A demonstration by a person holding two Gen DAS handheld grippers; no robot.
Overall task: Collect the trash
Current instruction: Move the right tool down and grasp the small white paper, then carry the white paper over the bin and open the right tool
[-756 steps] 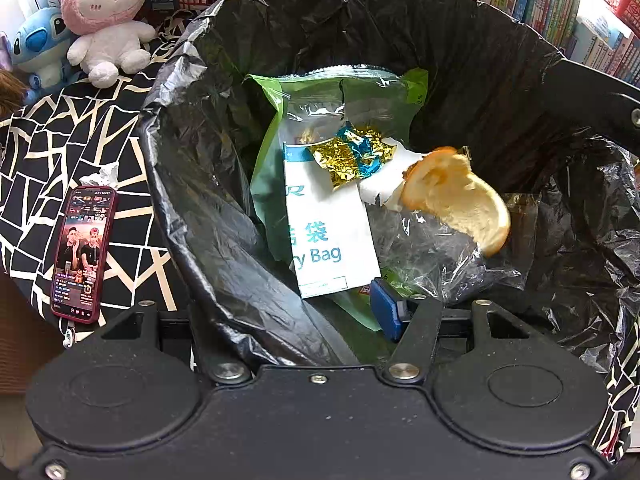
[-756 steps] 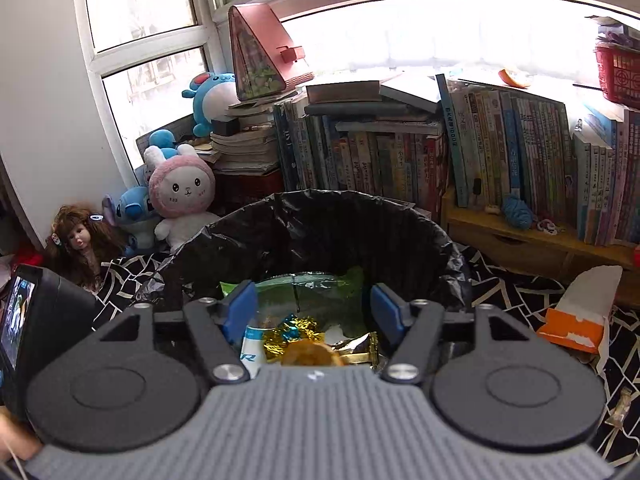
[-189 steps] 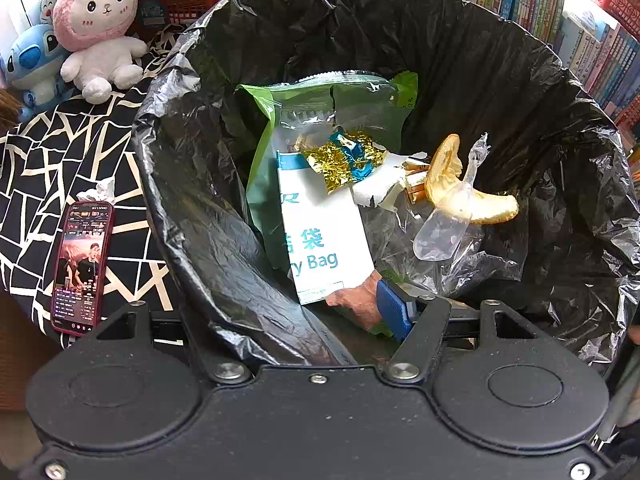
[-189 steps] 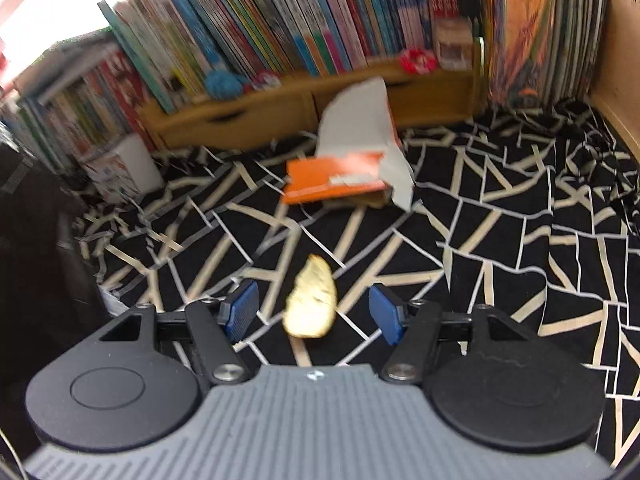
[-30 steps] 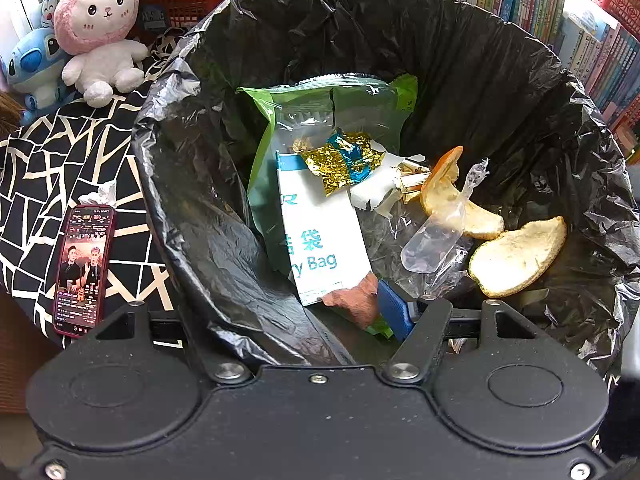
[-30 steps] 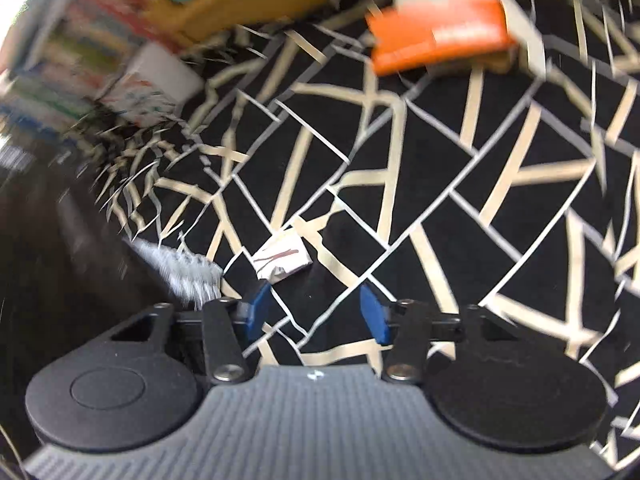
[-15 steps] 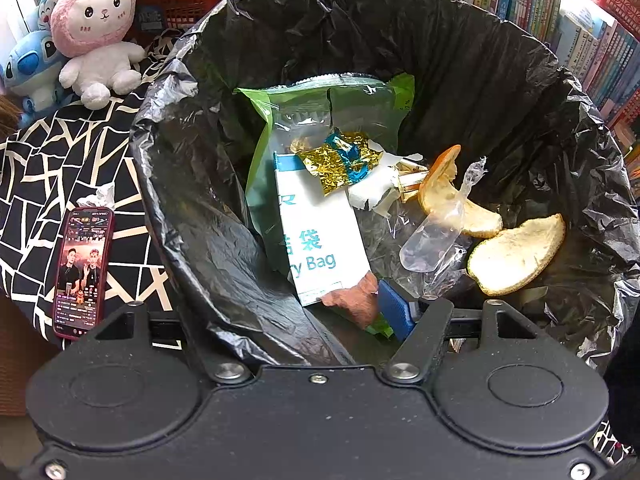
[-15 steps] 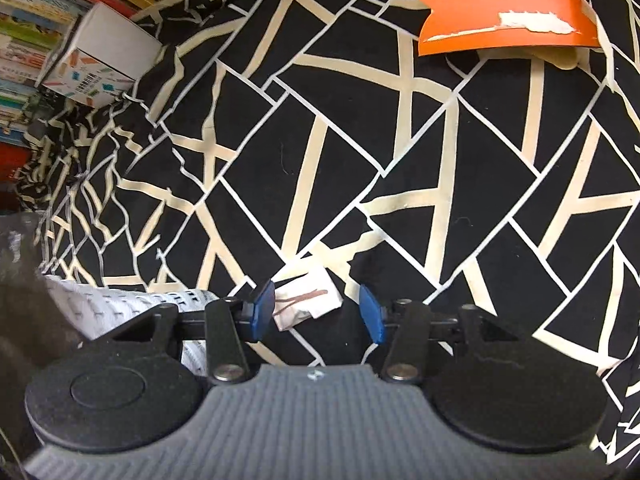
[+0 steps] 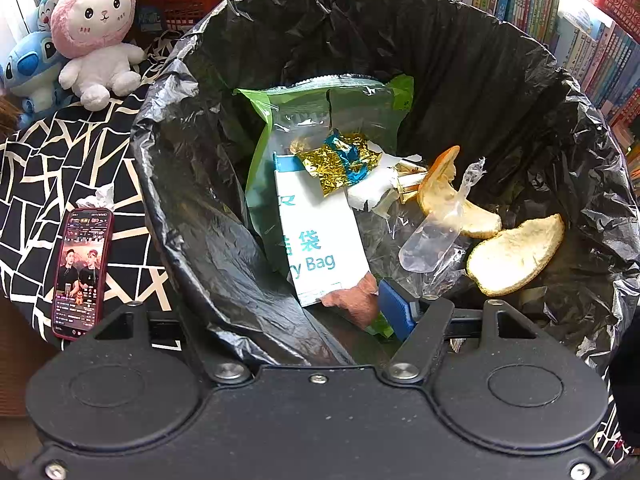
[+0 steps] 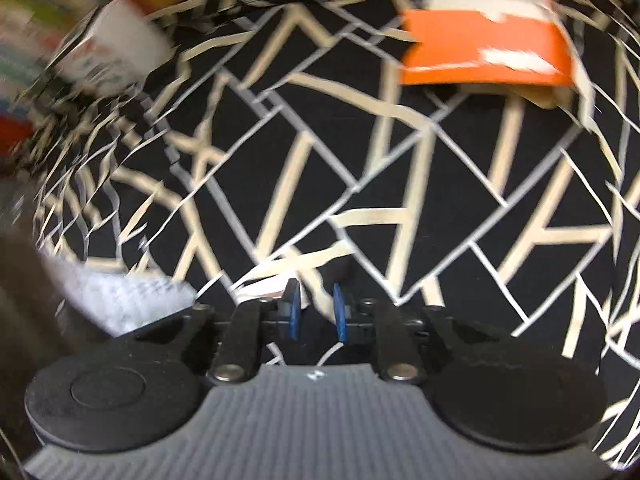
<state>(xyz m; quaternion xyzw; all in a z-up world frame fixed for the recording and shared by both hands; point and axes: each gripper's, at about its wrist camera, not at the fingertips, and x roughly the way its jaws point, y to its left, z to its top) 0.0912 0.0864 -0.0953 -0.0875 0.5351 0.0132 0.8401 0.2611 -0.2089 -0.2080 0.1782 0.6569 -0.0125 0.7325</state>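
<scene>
A bin lined with a black bag fills the left wrist view. Inside lie two orange peels, a white paper bag, a gold wrapper and clear plastic. My left gripper straddles the near rim, one finger outside and the blue pad inside, apart from the liner. My right gripper points down at the black-and-cream cloth, its jaws closing to a narrow gap. A small white paper scrap shows blurred beside the left pad; only cloth shows between the pads.
A phone, a crumpled tissue and plush toys sit left of the bin, and books stand behind it. In the right wrist view a torn orange-and-white carton, a white box and a white ribbed object lie on the cloth.
My right gripper has shifted over the cloth and its jaws have narrowed a lot; the paper scrap now sits by the left pad. The left gripper and the bin have not moved.
</scene>
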